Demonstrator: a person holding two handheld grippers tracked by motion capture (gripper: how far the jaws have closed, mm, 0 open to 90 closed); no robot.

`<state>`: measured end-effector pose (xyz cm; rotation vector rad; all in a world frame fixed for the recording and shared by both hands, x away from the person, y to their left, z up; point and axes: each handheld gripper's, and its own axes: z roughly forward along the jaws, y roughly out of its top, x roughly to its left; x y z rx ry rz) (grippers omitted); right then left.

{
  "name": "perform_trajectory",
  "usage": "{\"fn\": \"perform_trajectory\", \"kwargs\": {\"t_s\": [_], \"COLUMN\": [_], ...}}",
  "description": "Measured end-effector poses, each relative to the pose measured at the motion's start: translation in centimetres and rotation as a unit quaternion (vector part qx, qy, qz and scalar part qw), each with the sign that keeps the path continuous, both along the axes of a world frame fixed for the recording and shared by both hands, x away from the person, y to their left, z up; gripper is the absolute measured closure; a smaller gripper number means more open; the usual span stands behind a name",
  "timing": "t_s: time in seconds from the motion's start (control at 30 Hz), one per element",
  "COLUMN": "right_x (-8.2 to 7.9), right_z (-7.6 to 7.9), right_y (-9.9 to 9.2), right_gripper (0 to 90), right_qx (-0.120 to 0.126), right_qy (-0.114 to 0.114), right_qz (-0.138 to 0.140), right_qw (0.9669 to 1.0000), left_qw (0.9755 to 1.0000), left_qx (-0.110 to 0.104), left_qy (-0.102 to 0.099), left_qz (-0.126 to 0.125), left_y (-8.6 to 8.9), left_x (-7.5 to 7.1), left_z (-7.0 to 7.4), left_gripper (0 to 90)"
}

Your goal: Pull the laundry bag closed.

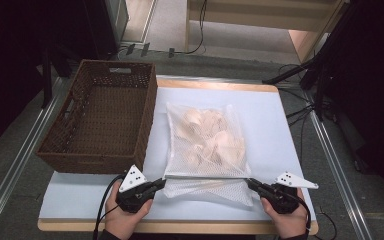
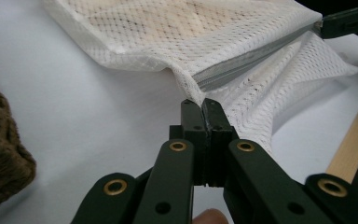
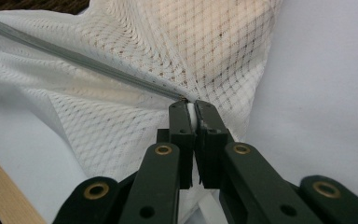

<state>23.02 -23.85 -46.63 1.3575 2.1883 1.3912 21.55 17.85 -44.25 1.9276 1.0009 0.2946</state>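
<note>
Pinching the near edge of the mesh laundry bag (image 1: pixel 206 145) at both ends, the two grippers stretch its zipper (image 2: pixel 256 56) taut; the left gripper (image 2: pixel 200 109) is clamped on the corner fabric beside the zipper's end, and the right gripper (image 3: pixel 191 112) is clamped on what looks like the white pull tab at the other end; the bag lies flat on the white table (image 1: pixel 270 125), pale garments inside, just right of the brown wicker basket (image 1: pixel 100 115); the zipper looks fully closed, so zipping seems done or opening not yet begun; the basket holds nothing, and moving the bag there probably remains.
</note>
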Motion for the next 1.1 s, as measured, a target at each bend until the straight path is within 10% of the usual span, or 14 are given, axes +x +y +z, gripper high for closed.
{"fn": "perform_trajectory", "kwargs": {"t_s": [0.3, 0.4, 0.47, 0.7, 1.1], "right_x": [0.0, 0.1, -0.2, 0.0, 0.4], "right_z": [0.0, 0.0, 0.1, -0.3, -0.2], "right_y": [-0.7, -2.1, -1.5, -1.7, -2.8], "right_gripper": [87.4, 87.4, 87.4, 87.0, 40.4], "right_qx": [-0.025, 0.036, -0.007, -0.002, 0.016], "right_qy": [0.002, 0.021, 0.006, 0.002, -0.034], "right_qz": [-0.026, -0.021, -0.032, -0.026, -0.062], "right_qw": [0.9993, 0.9989, 0.9994, 0.9996, 0.9974], "left_qw": [0.9998, 0.9998, 0.9998, 0.9998, 0.9985], "left_qx": [-0.004, -0.001, 0.007, -0.004, -0.052], "left_qy": [0.001, 0.016, 0.015, 0.004, -0.018], "left_qz": [0.021, 0.008, 0.009, -0.017, 0.001], "left_y": [0.8, 0.8, 0.4, 0.7, 2.7], "left_x": [0.2, 0.2, 0.1, 0.1, 0.0], "left_z": [0.0, -0.2, -0.3, -0.7, 0.0], "left_gripper": [90.0, 90.0, 90.0, 89.7, 41.3]}}
